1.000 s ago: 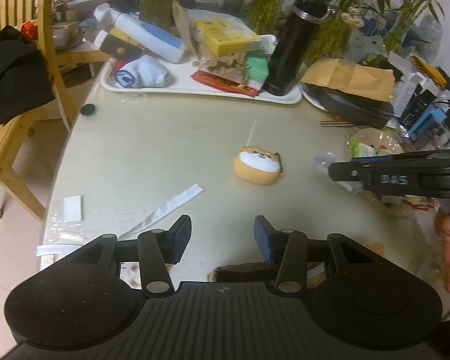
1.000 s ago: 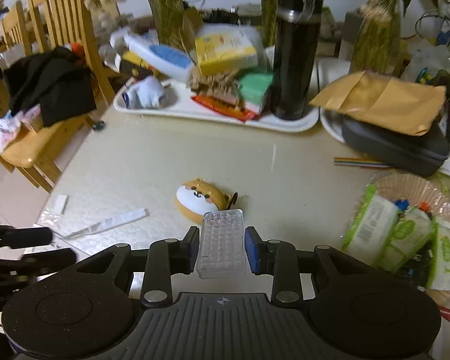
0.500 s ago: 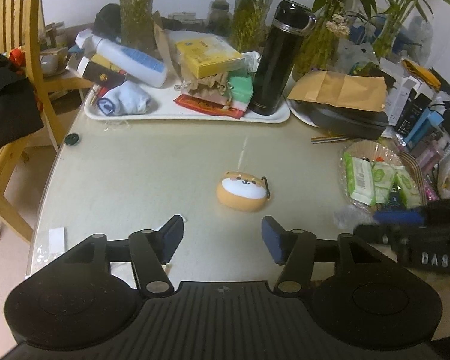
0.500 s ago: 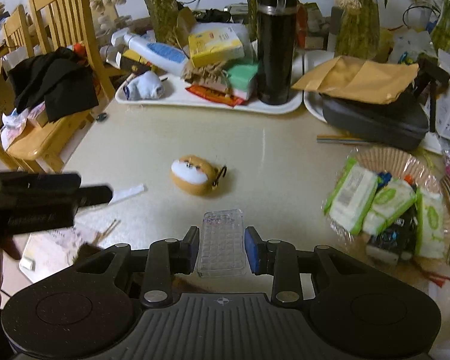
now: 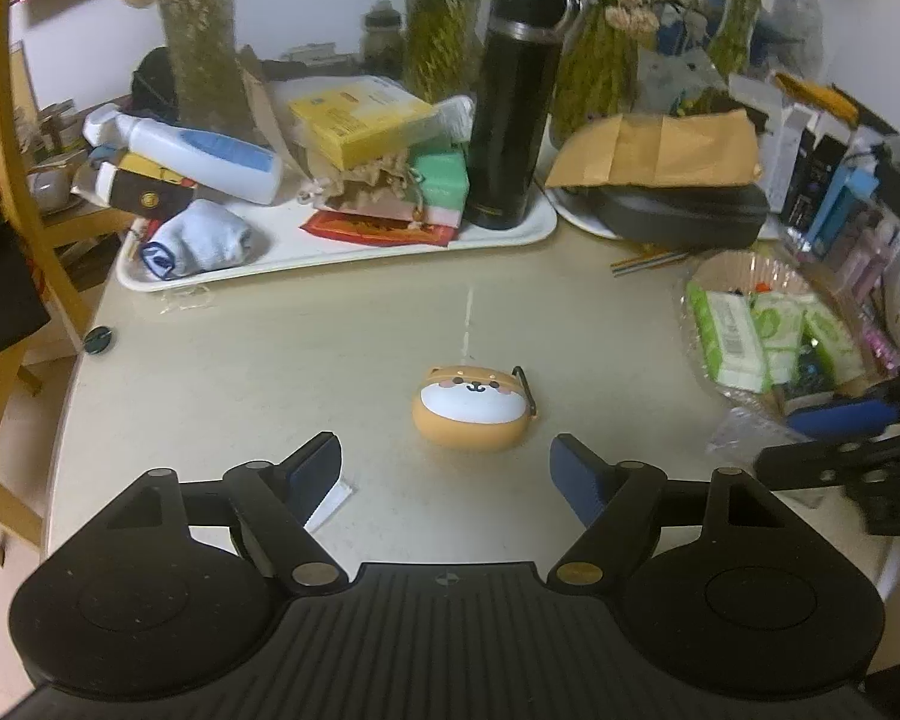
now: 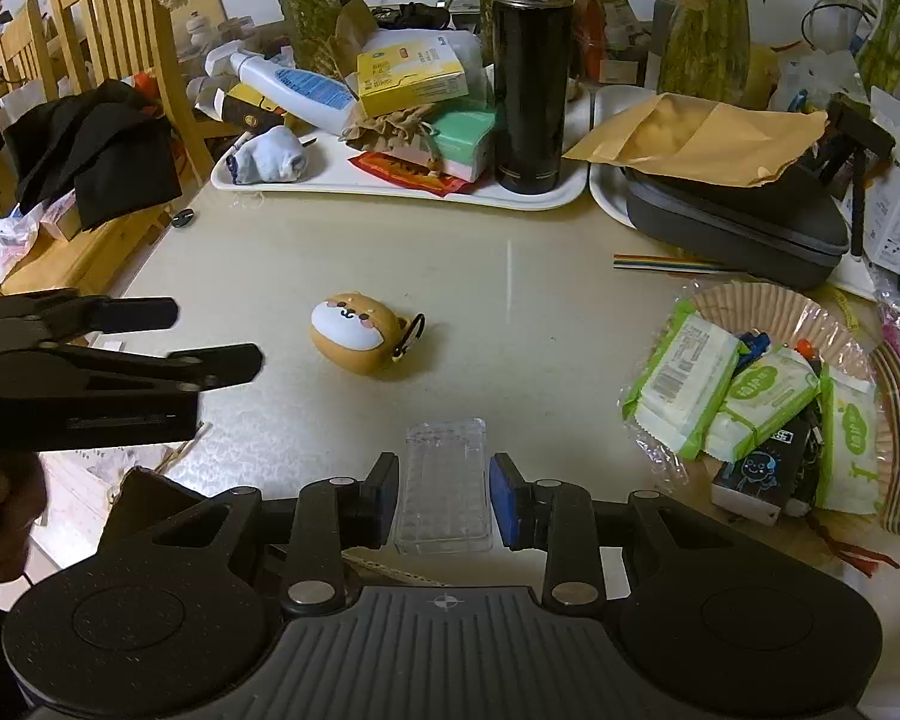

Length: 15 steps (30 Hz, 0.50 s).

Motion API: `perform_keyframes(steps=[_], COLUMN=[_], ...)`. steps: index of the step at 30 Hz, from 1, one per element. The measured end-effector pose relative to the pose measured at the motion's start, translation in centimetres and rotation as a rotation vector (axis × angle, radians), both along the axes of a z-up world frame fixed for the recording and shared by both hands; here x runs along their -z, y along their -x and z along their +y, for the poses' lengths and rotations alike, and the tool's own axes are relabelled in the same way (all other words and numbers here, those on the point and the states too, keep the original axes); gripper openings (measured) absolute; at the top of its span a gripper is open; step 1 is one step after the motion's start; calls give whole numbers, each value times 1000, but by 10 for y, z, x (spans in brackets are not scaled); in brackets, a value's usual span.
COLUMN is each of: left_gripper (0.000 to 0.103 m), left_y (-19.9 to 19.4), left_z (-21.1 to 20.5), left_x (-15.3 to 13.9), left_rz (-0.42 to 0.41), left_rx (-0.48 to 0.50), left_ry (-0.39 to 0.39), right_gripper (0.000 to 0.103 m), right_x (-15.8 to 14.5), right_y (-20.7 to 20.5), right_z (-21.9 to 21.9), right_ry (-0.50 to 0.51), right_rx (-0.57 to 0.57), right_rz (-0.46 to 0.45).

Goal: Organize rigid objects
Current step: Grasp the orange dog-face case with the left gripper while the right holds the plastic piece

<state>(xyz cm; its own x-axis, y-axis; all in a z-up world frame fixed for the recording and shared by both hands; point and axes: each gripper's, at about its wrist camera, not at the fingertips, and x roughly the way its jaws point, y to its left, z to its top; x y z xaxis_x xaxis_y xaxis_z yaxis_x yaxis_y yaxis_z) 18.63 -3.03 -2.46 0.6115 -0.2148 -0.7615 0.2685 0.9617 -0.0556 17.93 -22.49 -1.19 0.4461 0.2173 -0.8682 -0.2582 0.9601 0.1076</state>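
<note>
Left gripper (image 5: pixel 447 474): fingers widening, nothing between them, aimed at the dog-shaped case (image 5: pixel 473 408) lying on the bench (image 5: pixel 270 360).
Right gripper (image 6: pixel 444 498): fingers clamp a clear ridged box (image 6: pixel 444 486).
Risk: rounded case may squirt sideways; the two grippers could collide.

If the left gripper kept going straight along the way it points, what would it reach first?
Most likely the orange dog-shaped case, lying straight ahead of the left gripper, whose jaws are opening with nothing between them. Bare table separates them, though depth is uncertain.

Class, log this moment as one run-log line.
left tool: opening, empty, facing dog-face case | right tool: shut on clear plastic case
</note>
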Motion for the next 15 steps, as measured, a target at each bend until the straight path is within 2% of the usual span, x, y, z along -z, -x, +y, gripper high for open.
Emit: perform_keyframes(steps=[12,15], left_gripper=[77,77], left_y=[-39,-50], left_z=[-24,-27], left_x=[32,42], left_rz=[66,110], left_rx=[76,76], left_ry=[-70,-72], right_gripper=[36,36], right_x=[5,4], right_y=[-6,-6], right_z=[-15,-18], right_ry=[-34,-42], right_rx=[1,0], right_rz=[20,18])
